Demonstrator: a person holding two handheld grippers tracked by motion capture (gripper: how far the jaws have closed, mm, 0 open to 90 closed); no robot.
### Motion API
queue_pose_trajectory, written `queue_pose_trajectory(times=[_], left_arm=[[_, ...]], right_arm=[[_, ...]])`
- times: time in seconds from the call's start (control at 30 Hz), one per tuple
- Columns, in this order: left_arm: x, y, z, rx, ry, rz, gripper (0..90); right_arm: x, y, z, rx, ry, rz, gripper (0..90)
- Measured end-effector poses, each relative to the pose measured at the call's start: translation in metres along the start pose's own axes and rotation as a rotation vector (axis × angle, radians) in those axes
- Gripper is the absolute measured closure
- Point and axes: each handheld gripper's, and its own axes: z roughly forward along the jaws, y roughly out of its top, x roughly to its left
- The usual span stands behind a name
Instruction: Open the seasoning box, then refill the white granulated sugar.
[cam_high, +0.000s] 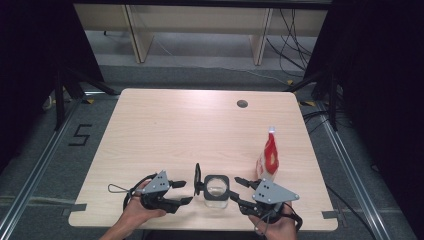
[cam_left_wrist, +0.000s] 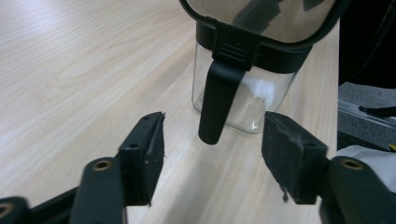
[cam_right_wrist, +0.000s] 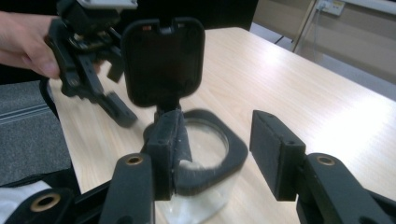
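Near the front edge of the pale wooden bench (cam_high: 165, 125), a clear glass jar (cam_high: 216, 196) with a black collar, its hinged black lid (cam_high: 197, 179) flipped open and standing upright on the left side. Some white stuff at the bottom of the jar, too blurred to name.

Left gripper (cam_high: 183, 192) just beside the jar on the left, held in the left hand (cam_high: 137, 210), jaws apart and empty — in the left gripper view, spread either side of the lid's hanging black latch tab (cam_left_wrist: 217, 100), touching neither it nor the glass.

Right gripper (cam_high: 236, 191) close against the jar from the right, held in the right hand (cam_high: 272, 227), jaws also apart; in the right gripper view, one jaw over the black collar (cam_right_wrist: 219, 154), the other clear of it beside the jar. Contact between jaw and collar — cannot tell.

Behind the right gripper, a red and white pouch (cam_high: 269, 157) standing upright, well apart from a small dark hole (cam_high: 242, 104) near the far edge of the bench.
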Motion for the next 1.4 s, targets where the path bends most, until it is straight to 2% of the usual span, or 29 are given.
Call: queue_pose_trajectory(times=[0.03,0.1,0.13,0.17,0.2,0.23,0.27,0.3,0.33,0.5,0.63,0.67,0.7,0.73,0.77,0.8,0.83,0.87,0.9,0.97,1.03,1.1,1.13,1.17,1.2,1.23,1.27,1.33,1.4], left_arm=[[0.000,0.000,-0.002,0.013,0.004,0.004,34.7],[-0.002,0.000,-0.003,0.019,0.006,-0.007,28.9],[-0.004,-0.001,-0.003,0.009,0.010,-0.031,28.9],[-0.006,-0.001,-0.006,0.016,0.020,-0.007,26.6],[-0.006,-0.001,-0.006,0.016,0.020,-0.007,24.6],[-0.009,-0.002,-0.009,0.040,0.056,-0.020,22.0],[-0.009,-0.002,-0.009,0.040,0.056,-0.020,20.0],[-0.012,-0.002,-0.009,0.037,0.073,-0.074,20.0],[-0.015,-0.003,-0.011,0.026,0.065,-0.101,18.7],[-0.018,-0.005,-0.011,0.049,0.069,-0.081,15.9],[-0.018,-0.007,-0.010,0.042,0.087,-0.107,15.1],[-0.019,-0.007,-0.011,0.048,0.089,-0.097,14.9],[-0.019,-0.007,-0.011,0.048,0.089,-0.097,14.9],[-0.019,-0.007,-0.011,0.052,0.086,-0.086,14.9],[-0.019,-0.006,-0.011,0.045,0.083,-0.084,14.9],[-0.019,-0.006,-0.011,0.045,0.083,-0.084,14.9],[-0.019,-0.006,-0.010,0.047,0.080,-0.091,14.9],[-0.018,-0.005,-0.009,0.050,0.067,-0.069,14.9],[-0.019,-0.005,-0.009,0.048,0.061,-0.081,14.9],[-0.018,-0.004,-0.008,0.063,0.068,-0.059,14.9],[-0.019,-0.004,-0.007,0.056,0.070,-0.071,14.9],[-0.018,-0.004,-0.007,0.062,0.072,-0.070,15.0],[-0.018,-0.004,-0.007,0.060,0.062,-0.077,15.0],[-0.019,-0.004,-0.007,0.051,0.065,-0.076,15.1],[-0.019,-0.004,-0.008,0.059,0.076,-0.056,15.1],[-0.020,-0.004,-0.008,0.055,0.067,-0.069,15.1],[-0.020,-0.004,-0.007,0.040,0.072,-0.070,15.1],[-0.020,-0.004,-0.007,0.046,0.065,-0.067,15.2],[-0.020,-0.003,-0.006,0.045,0.074,-0.061,15.4]], right_arm=[[0.001,-0.002,-0.002,0.007,-0.003,0.020,53.0],[0.000,-0.005,-0.004,0.011,-0.003,0.019,52.5],[0.000,-0.007,-0.005,0.007,-0.005,0.020,51.8],[0.001,-0.012,-0.009,0.021,-0.018,0.024,50.9],[0.001,-0.012,-0.009,0.021,-0.018,0.024,50.9],[0.001,-0.016,-0.012,0.016,-0.025,0.011,50.0],[0.001,-0.016,-0.012,0.016,-0.025,0.011,50.0],[0.004,-0.019,-0.015,0.027,-0.020,0.052,49.5],[0.005,-0.025,-0.019,0.035,-0.021,0.052,48.9],[0.006,-0.038,-0.028,0.052,-0.038,0.091,47.6],[0.003,-0.046,-0.038,0.078,-0.065,0.132,44.4],[0.001,-0.048,-0.038,0.072,-0.076,0.114,43.5],[0.001,-0.050,-0.040,0.089,-0.076,0.140,42.0],[-0.001,-0.052,-0.041,0.084,-0.098,0.144,40.4],[0.001,-0.053,-0.043,0.098,-0.105,0.211,38.8],[-0.003,-0.055,-0.042,0.078,-0.105,0.189,36.7],[-0.004,-0.056,-0.044,0.087,-0.124,0.209,33.3],[-0.006,-0.057,-0.045,0.090,-0.146,0.209,29.7],[-0.007,-0.059,-0.045,0.088,-0.175,0.241,26.0],[-0.012,-0.062,-0.047,0.086,-0.213,0.262,18.5],[-0.016,-0.065,-0.049,0.080,-0.236,0.270,16.5],[-0.019,-0.066,-0.049,0.079,-0.243,0.249,16.5],[-0.022,-0.068,-0.048,0.099,-0.248,0.264,16.8],[-0.024,-0.069,-0.047,0.092,-0.255,0.263,16.5],[-0.026,-0.069,-0.046,0.093,-0.274,0.268,16.5],[-0.028,-0.069,-0.043,0.086,-0.272,0.295,16.3],[-0.030,-0.070,-0.041,0.087,-0.285,0.297,16.4],[-0.032,-0.070,-0.038,0.089,-0.293,0.298,16.5],[-0.039,-0.071,-0.029,0.112,-0.292,0.277,16.2]])
